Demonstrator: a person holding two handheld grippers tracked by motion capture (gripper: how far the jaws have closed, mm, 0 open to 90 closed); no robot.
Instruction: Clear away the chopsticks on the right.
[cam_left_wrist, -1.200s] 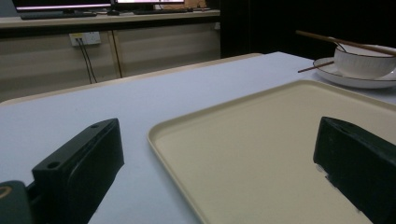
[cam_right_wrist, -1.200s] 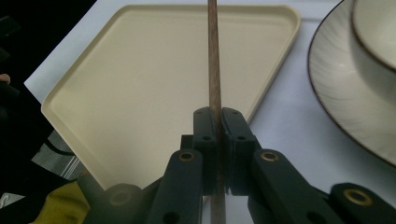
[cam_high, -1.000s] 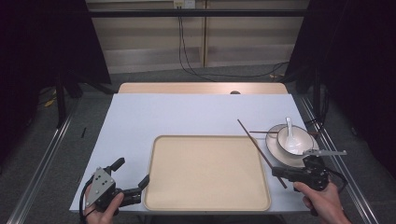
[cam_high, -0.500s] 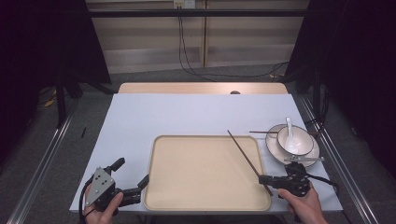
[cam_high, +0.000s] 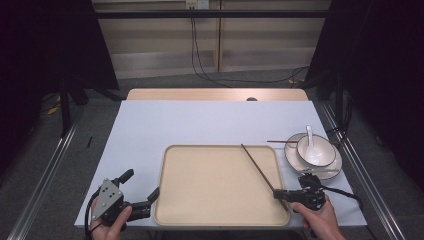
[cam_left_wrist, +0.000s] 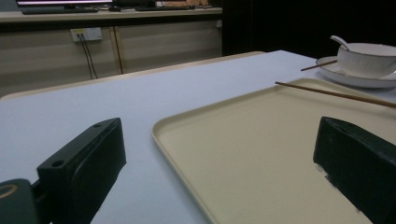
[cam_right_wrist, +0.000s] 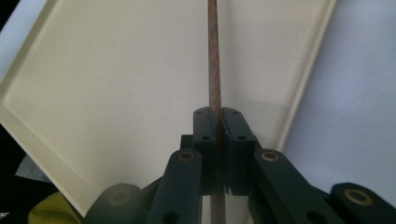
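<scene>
A beige tray (cam_high: 215, 215) lies at the table's near middle. My right gripper (cam_high: 278, 194) is over the tray's near right corner, shut on a brown chopstick (cam_high: 257, 168) that slants up and left across the tray. In the right gripper view the chopstick (cam_right_wrist: 214, 56) runs straight up from between the closed jaws above the tray (cam_right_wrist: 116, 93). A second chopstick (cam_high: 281, 141) rests on the rim of a white plate (cam_high: 295, 161) holding a white bowl (cam_high: 316, 152) with a spoon (cam_high: 310, 136). My left gripper (cam_high: 141, 192) stands open beside the tray's near left corner, straddling the tray edge (cam_left_wrist: 187, 154).
The table is covered with a pale blue-white sheet (cam_high: 200, 120). Metal rails (cam_high: 47, 175) run along both sides of the table. Dark curtains and a wooden wall with cables (cam_high: 200, 45) stand behind it.
My right gripper has carried the chopstick leftward from beside the plate to over the tray's right part. The left gripper has stayed still.
</scene>
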